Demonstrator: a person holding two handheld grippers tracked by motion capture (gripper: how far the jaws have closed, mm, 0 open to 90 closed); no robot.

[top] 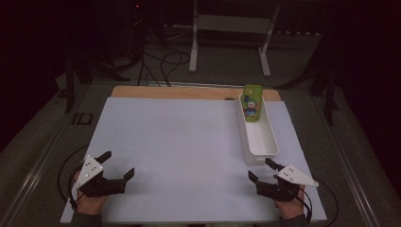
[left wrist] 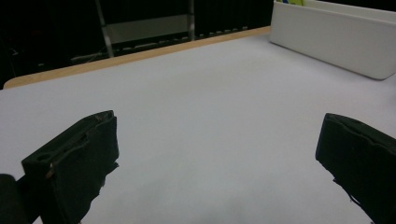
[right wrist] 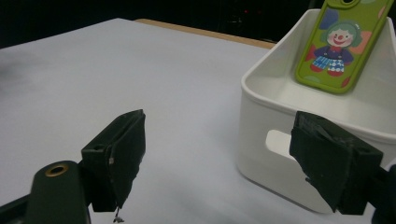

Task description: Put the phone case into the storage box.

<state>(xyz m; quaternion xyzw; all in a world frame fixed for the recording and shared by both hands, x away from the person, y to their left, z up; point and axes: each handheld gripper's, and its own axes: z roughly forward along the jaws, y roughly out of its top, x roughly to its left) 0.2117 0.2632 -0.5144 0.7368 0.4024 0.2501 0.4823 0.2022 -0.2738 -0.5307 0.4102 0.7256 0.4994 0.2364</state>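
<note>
Fingers (right wrist: 116, 154) of the right gripper (top: 265, 170) stand released and empty, just short of the white bin's (top: 262, 142) near end. Left gripper (top: 117, 164), at 7 o'clock on the table (top: 179, 142), is likewise spread wide, holding nothing. Green phone case (top: 251, 102) leans upright in the bin's far end, 1 o'clock.

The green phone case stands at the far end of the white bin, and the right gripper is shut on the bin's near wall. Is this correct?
Not quite. The green phone case does stand at the far end of the white bin, but the right gripper is open and holds nothing. The right gripper view shows its fingers wide apart, just short of the bin's near wall.
</note>
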